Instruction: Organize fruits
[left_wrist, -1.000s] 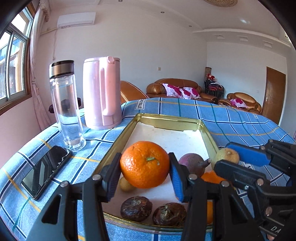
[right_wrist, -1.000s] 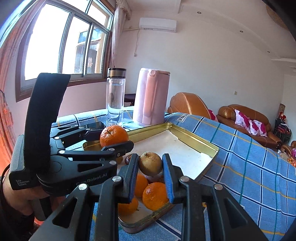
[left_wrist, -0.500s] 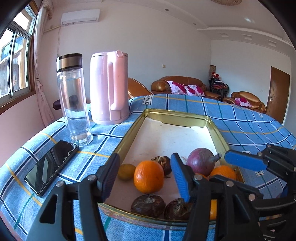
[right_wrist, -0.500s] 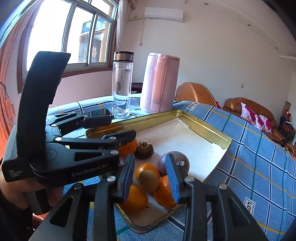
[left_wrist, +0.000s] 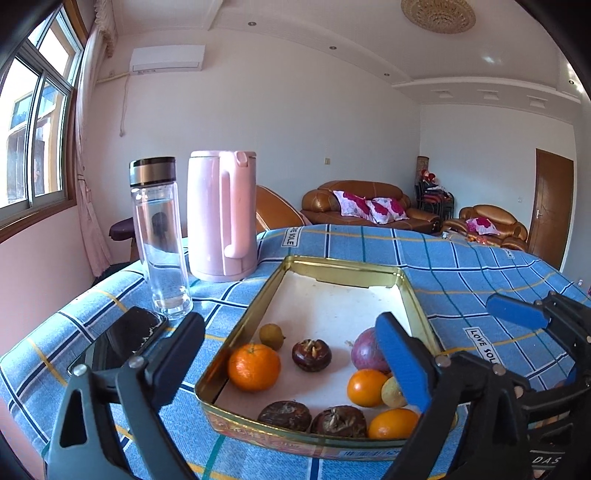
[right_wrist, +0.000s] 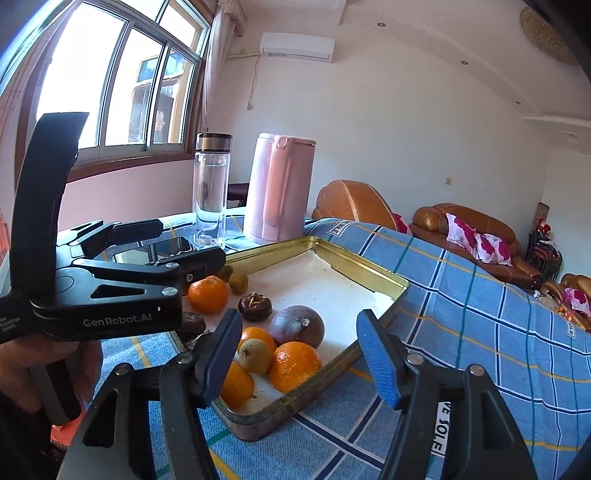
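L gripper (left_wrist: 291, 350) stands wide, nothing between the pads; its jaws have just been opening, and the orange (left_wrist: 254, 366) sits loose in the tray below, near the L wall. R gripper (right_wrist: 297, 354) is about half open, jaws also just opening, pads clear of the fruit; the small brownish-yellow fruit (right_wrist: 254, 355) lies in the pile under it, touching two oranges.

Gold tin tray (left_wrist: 347, 264) lies on the blue checked tablecloth (left_wrist: 461, 266). All fruit is bunched at the near end: 3 more oranges, a purple round fruit (right_wrist: 297, 325), dark wrinkled ones incl. one mid-tray (left_wrist: 311, 354), a small tan one (left_wrist: 271, 335) just behind the orange. Far half of the tray is bare white liner, so open room there. Tray walls are low, and the near rim is close under both grippers.

L of tray: black phone (left_wrist: 122, 338) flat on the cloth, right beside the L gripper's outer finger. Behind it a clear bottle (left_wrist: 160, 240) w/ metal cap, then a pink kettle (left_wrist: 221, 216), both upright, close to the tray's far-L corner. R of tray: bare cloth, wide room.

Room behind: brown sofas w/ floral cushions, wood door at R, window at L, AC unit high on the wall. A hand (right_wrist: 22, 369) grips the L tool's handle in the R view.
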